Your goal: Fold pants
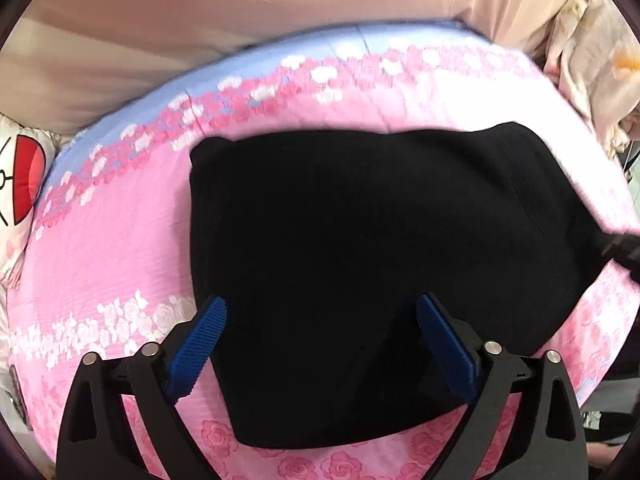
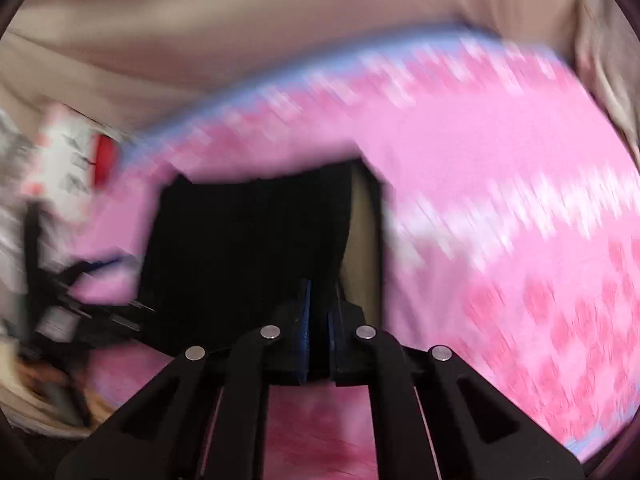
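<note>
The black pants [image 1: 360, 264] lie folded in a broad dark slab on the pink rose-print bed cover [image 1: 100, 248]. My left gripper [image 1: 320, 340] is open, its blue pads spread over the near edge of the pants, holding nothing. In the blurred right wrist view my right gripper [image 2: 318, 332] is shut on an edge of the black pants [image 2: 240, 256], lifting a fold whose beige lining [image 2: 362, 232] shows. The right gripper also shows at the right edge of the left wrist view [image 1: 620, 248]. The left gripper [image 2: 92, 280] shows at the left of the right wrist view.
The bed cover [image 2: 500, 184] has a blue band along the far side. Beige curtain fabric [image 1: 240, 20] hangs behind the bed. A white cartoon pillow with a red patch [image 1: 20, 176] lies at the left; light bedding [image 1: 592, 64] is bunched at the far right.
</note>
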### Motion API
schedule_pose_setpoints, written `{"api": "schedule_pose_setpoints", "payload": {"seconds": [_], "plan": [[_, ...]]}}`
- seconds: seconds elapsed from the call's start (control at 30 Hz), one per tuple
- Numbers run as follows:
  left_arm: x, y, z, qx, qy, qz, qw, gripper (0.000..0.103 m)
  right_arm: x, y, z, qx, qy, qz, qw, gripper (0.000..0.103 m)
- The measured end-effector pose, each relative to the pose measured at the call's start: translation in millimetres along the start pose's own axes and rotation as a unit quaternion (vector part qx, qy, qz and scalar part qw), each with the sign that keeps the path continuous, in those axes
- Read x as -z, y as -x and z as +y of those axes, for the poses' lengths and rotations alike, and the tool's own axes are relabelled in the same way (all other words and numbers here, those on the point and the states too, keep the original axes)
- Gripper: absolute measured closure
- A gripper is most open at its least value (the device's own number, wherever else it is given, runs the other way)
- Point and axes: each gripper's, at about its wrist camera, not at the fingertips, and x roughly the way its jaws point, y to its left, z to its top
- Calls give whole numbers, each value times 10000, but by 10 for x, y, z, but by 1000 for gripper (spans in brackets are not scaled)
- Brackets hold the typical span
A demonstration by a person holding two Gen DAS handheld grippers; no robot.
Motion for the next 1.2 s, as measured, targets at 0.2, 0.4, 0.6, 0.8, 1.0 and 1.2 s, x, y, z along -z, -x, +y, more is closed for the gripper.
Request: {"api": "schedule_pose_setpoints", "payload": {"seconds": [0.2, 0.4, 0.6, 0.8, 1.0, 1.2], "plan": [[63, -29, 66, -87, 48, 40, 9999, 8, -270, 592, 175, -9, -142, -1082, 9940, 82], [137, -143, 179, 12, 227, 260, 9994, 8, -703, 145, 1167, -818, 1131, -631, 9882, 82], [140, -78, 159, -53, 206, 196, 9996, 8, -879, -346, 1669, -428, 1757, -465, 9824, 82], [79, 95, 302, -180, 292, -156, 9993, 8, -1002, -20, 995, -376, 922, -688, 9926, 57], [-41, -114, 442, -175, 505, 101, 9985, 8, -1501, -434, 1588, -803, 1975, -88, 9770, 58], [-56, -161, 408, -238, 516, 182, 9982, 8, -1409, -1079, 2044, -582, 3101, 728, 9461, 62]]}}
